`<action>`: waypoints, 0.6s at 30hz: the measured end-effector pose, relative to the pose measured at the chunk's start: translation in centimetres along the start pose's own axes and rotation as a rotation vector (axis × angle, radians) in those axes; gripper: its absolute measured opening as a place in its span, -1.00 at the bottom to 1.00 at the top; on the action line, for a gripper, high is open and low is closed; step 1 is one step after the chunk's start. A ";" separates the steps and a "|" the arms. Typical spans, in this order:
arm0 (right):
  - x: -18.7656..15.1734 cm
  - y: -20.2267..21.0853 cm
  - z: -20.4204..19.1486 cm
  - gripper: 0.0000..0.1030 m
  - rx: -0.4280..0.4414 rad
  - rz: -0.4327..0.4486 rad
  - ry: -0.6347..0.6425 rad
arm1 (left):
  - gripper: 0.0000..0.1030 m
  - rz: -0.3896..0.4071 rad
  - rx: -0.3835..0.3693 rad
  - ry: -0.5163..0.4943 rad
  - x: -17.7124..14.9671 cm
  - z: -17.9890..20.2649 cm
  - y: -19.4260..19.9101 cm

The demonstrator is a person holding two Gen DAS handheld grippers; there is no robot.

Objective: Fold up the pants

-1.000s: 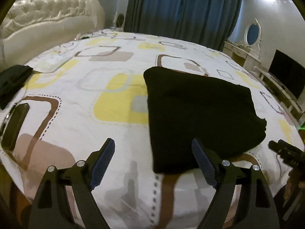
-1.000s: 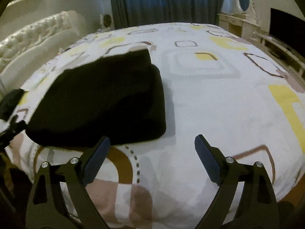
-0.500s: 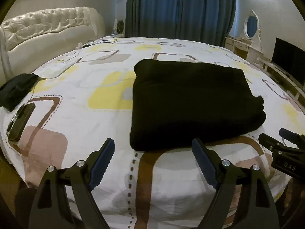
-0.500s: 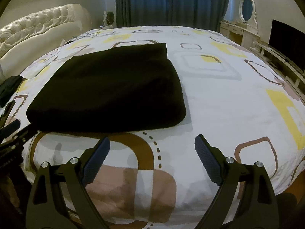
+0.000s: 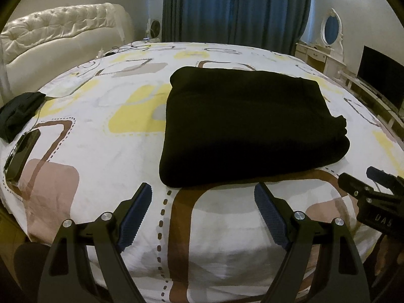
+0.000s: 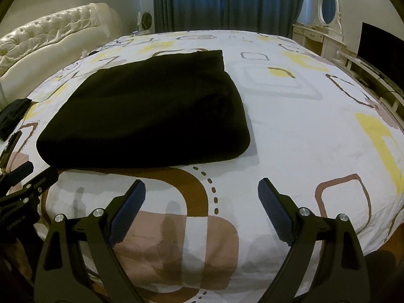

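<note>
The black pants (image 5: 250, 126) lie folded into a thick rectangle on the patterned bed (image 5: 101, 131); they also show in the right wrist view (image 6: 151, 111). My left gripper (image 5: 203, 209) is open and empty, held over the bed's near edge, short of the pants' near edge. My right gripper (image 6: 202, 204) is open and empty, short of the pants' near right corner. The right gripper's tip shows at the right edge of the left wrist view (image 5: 373, 192). The left gripper shows at the left edge of the right wrist view (image 6: 22, 184).
A phone (image 5: 22, 151) and a dark cloth (image 5: 20, 111) lie at the bed's left edge. A white tufted headboard (image 5: 63, 30) stands at the far left. Blue curtains (image 5: 234, 10), a dresser with an oval mirror (image 5: 330, 27) and a TV (image 5: 381, 75) stand beyond.
Both grippers have pulled back and away from the pants, which now lie farther ahead. Both stay open. The pants have not moved.
</note>
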State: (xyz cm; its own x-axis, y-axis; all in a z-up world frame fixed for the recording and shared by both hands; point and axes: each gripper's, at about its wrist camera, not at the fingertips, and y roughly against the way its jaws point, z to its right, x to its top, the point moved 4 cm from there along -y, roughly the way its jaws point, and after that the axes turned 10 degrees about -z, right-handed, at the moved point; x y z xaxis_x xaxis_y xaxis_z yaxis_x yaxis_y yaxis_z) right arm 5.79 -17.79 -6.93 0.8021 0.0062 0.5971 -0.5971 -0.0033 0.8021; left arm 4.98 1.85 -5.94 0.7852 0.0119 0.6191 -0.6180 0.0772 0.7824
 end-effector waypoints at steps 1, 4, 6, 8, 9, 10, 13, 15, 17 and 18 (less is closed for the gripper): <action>0.0 0.0 -0.1 0.77 0.001 -0.002 0.001 | 0.60 -0.001 0.001 0.003 0.0 0.0 0.0; 0.0 0.0 -0.1 0.77 0.007 -0.005 0.000 | 0.60 -0.008 0.003 0.009 0.1 -0.1 -0.2; -0.1 0.0 -0.3 0.77 0.007 -0.007 0.002 | 0.60 -0.009 0.007 0.011 0.1 -0.1 -0.2; -0.1 0.0 -0.3 0.77 0.011 -0.008 0.001 | 0.60 -0.009 0.008 0.013 0.2 -0.1 -0.2; -0.1 0.0 -0.4 0.77 0.013 -0.010 0.001 | 0.60 -0.009 0.008 0.013 0.2 -0.1 -0.2; -0.1 0.0 -0.4 0.77 0.014 -0.010 0.003 | 0.60 -0.009 0.006 0.014 0.2 -0.1 -0.2; -0.1 0.0 -0.5 0.77 0.015 -0.010 0.005 | 0.60 -0.012 -0.001 0.015 0.3 -0.1 -0.2; -0.2 0.0 -0.5 0.77 0.017 -0.012 0.004 | 0.60 -0.013 0.000 0.014 0.3 -0.1 -0.2; -0.2 0.0 -0.5 0.77 0.018 -0.012 0.005 | 0.60 -0.012 0.005 0.012 0.3 -0.1 -0.2; -0.2 0.0 -0.6 0.77 0.019 -0.014 0.006 | 0.60 -0.014 0.005 0.011 0.3 0.0 -0.3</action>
State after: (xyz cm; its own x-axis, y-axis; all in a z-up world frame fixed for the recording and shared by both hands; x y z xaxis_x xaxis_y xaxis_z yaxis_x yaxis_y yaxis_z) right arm 5.62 -17.23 -7.03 0.8103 0.0124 0.5859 -0.5856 -0.0217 0.8103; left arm 5.40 1.86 -5.95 0.7940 0.0215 0.6075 -0.6073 0.0725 0.7912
